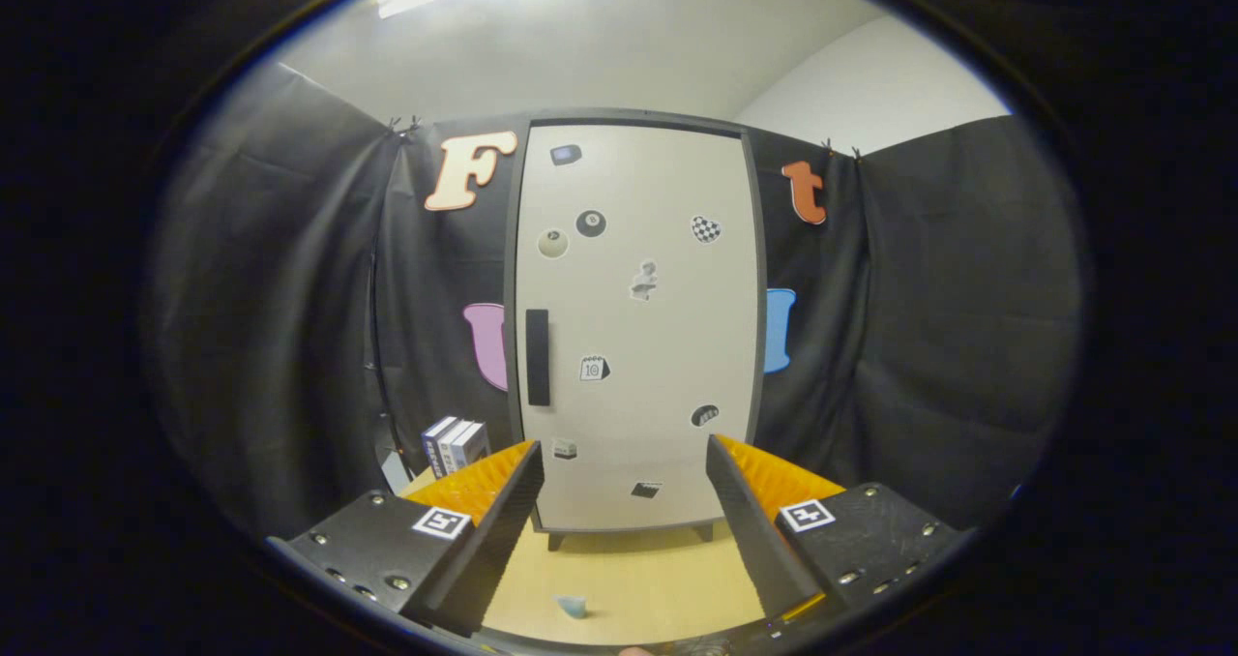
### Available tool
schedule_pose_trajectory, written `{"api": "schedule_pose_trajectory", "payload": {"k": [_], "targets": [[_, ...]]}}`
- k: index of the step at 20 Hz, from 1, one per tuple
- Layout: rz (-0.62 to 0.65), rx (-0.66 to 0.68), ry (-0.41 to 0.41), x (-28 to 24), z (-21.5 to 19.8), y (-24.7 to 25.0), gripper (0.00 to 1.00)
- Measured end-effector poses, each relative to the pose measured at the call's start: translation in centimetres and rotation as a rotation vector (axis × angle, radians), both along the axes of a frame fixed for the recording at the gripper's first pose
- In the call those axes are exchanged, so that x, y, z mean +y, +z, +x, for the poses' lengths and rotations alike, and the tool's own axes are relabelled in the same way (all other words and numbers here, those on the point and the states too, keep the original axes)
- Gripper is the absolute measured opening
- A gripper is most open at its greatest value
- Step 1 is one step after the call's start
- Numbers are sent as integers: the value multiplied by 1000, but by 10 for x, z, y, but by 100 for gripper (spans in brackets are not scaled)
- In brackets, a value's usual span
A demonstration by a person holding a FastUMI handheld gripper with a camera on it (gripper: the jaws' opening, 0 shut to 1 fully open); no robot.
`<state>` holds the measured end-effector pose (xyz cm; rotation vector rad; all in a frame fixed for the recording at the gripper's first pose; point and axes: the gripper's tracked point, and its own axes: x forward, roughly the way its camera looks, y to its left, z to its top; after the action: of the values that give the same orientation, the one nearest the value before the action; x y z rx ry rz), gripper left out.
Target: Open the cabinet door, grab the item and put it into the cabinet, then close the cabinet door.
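Observation:
A tall cream cabinet door [638,346] in a dark frame stands shut straight ahead, beyond my fingers. Its dark vertical handle [538,357] sits on the door's left side at mid height. Several small stickers dot the door. A small pale blue item [572,606] lies on the wooden table [629,579] between my fingers, close to me. My gripper [622,453] is open, its fingers spread wide with nothing between them, well short of the door.
A few upright books or boxes [455,446] stand to the left of the cabinet's base, just beyond my left finger. Black cloth walls close in on both sides. The cabinet rests on short feet [556,541] on the table.

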<state>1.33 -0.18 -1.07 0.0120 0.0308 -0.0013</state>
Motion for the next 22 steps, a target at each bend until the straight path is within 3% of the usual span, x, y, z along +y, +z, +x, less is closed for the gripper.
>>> {"api": "schedule_pose_trajectory", "payload": {"k": [7,22], "targets": [[-5,24,50,25,38,-9,100],[37,12,180,126,198,-14,100]]}}
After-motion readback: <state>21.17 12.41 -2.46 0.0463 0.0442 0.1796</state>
